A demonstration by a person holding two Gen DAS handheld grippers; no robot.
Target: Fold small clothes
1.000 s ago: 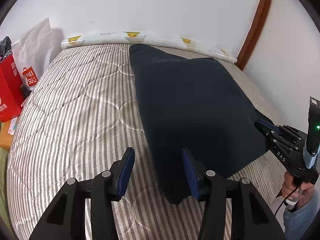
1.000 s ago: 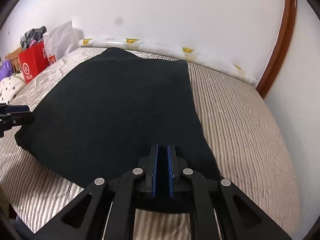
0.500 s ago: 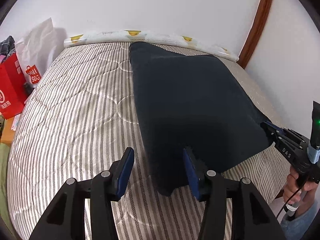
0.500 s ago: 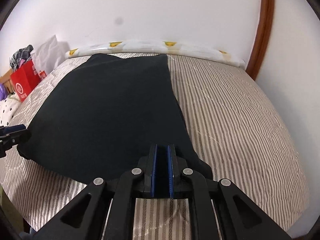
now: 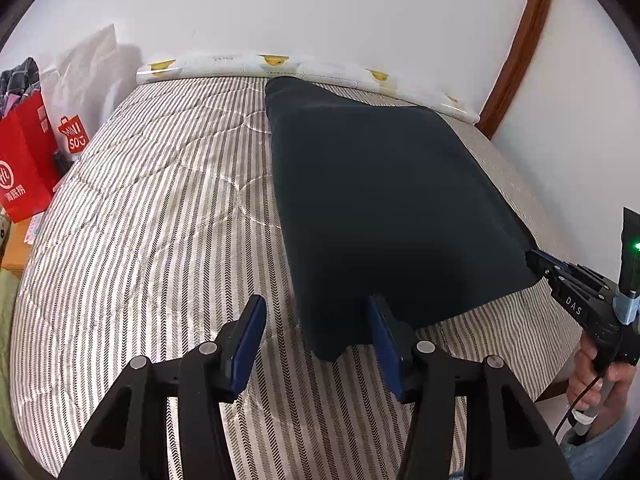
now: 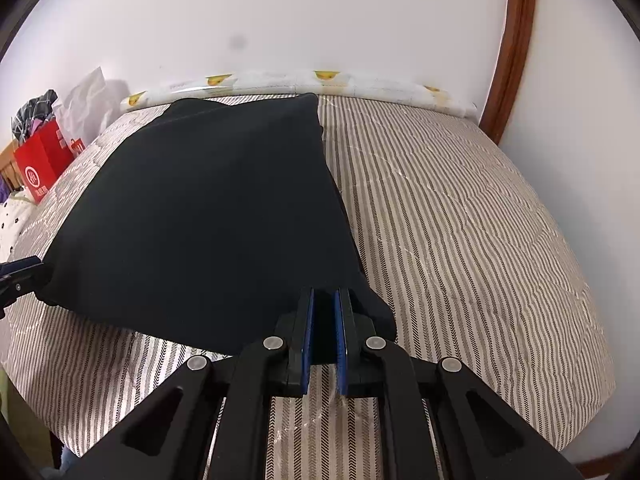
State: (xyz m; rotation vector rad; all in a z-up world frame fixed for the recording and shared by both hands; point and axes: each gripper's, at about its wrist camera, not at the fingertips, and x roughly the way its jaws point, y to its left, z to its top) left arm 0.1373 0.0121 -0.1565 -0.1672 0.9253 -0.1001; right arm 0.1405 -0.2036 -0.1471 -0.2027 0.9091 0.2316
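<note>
A dark navy garment (image 5: 384,200) lies spread on the striped bed; it also shows in the right wrist view (image 6: 208,216). My left gripper (image 5: 318,328) is open, its jaws wide apart around the garment's near left corner without clamping it. My right gripper (image 6: 325,320) is shut on the garment's near right corner, cloth pinched between its blue pads. In the left wrist view the right gripper (image 5: 538,262) holds that corner at the far right. The left gripper's tip (image 6: 20,272) shows at the left edge of the right wrist view.
The striped quilted mattress (image 5: 160,216) fills both views. A white rolled cover with yellow prints (image 5: 304,66) lies along the wall. Red shopping bags (image 5: 24,164) and a white bag stand left of the bed. A brown wooden frame (image 5: 516,48) rises at right.
The garment has been drawn toward the near edge of the bed and lies flatter. The right gripper stays shut on its corner. The left gripper stays open at the other corner.
</note>
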